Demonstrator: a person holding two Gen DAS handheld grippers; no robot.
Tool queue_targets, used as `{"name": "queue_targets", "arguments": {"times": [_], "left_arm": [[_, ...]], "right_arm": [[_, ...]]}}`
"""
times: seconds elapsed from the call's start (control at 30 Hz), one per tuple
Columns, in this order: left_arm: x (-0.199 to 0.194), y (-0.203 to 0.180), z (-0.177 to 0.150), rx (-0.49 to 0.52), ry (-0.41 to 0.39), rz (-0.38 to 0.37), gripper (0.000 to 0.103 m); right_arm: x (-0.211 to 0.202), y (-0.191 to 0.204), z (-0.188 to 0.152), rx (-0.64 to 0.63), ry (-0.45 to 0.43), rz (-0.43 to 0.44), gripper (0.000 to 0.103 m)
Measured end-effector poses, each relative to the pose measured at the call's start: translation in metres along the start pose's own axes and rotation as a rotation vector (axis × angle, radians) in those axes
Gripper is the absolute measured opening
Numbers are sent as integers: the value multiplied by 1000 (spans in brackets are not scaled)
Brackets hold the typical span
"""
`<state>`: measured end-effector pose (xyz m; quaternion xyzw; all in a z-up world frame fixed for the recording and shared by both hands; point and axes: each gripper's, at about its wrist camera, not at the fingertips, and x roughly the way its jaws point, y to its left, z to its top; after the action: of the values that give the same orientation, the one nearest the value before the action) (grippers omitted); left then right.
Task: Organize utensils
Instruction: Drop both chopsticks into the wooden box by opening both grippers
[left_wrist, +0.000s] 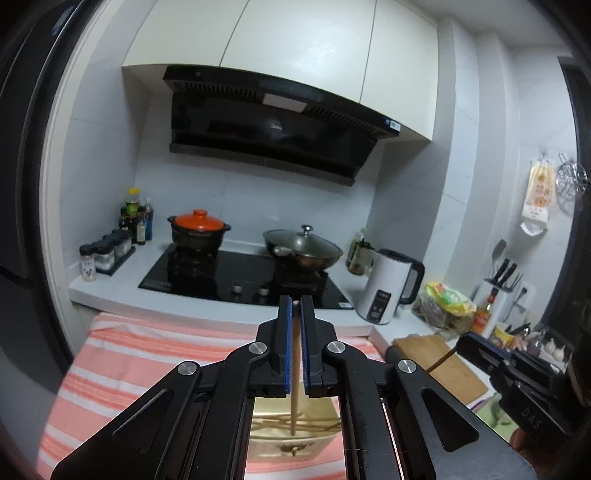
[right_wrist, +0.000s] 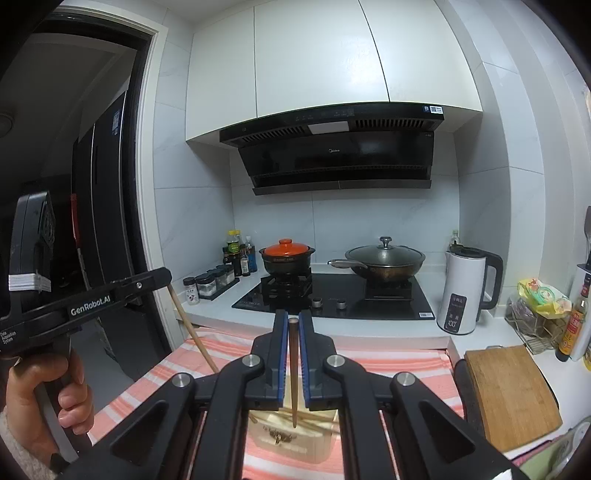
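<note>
My left gripper is shut on a light wooden chopstick that hangs down toward a pale wooden box holding several chopsticks. My right gripper is shut on a dark brown chopstick, its tip over the same wooden box. The left gripper and its light chopstick show at the left of the right wrist view. The right gripper with its dark chopstick shows at the right of the left wrist view.
The box sits on a pink-striped cloth. Behind are a black hob with an orange-lidded pot and a lidded wok, a white kettle, spice jars, and a wooden cutting board at right.
</note>
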<state>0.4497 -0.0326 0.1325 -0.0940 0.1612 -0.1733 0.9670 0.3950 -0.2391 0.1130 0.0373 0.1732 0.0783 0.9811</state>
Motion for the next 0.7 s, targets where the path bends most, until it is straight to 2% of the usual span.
{"name": "queue_targets", "arguments": {"times": [0.1,0.27,0.5,0.53,0.6,0.63,0.67,0.7], "left_arm": [[32,6,-9,-7,56,7,2],[83,12,-32,-4,199,4,2],[118,20,-63,-14,367,1,3],[119,20,-66,-12,384,5,6],[117,19,-70,-5,403,5,30],[114,20,-72,-3,402,9,55],[108,20,-74,0,394,19,71],[102,21,-76,8,390,26,75]], "right_arm": [[31,-5,-7,15,62,11,6],[82,-17,-29,56,198,37,6],[123,-29,-53,115,357,68,6],[126,-29,-54,116,374,74,7],[127,-29,-56,126,384,81,14],[124,-29,-56,131,377,92,22],[119,-28,-56,133,363,98,43],[113,-28,-56,133,341,100,57]]}}
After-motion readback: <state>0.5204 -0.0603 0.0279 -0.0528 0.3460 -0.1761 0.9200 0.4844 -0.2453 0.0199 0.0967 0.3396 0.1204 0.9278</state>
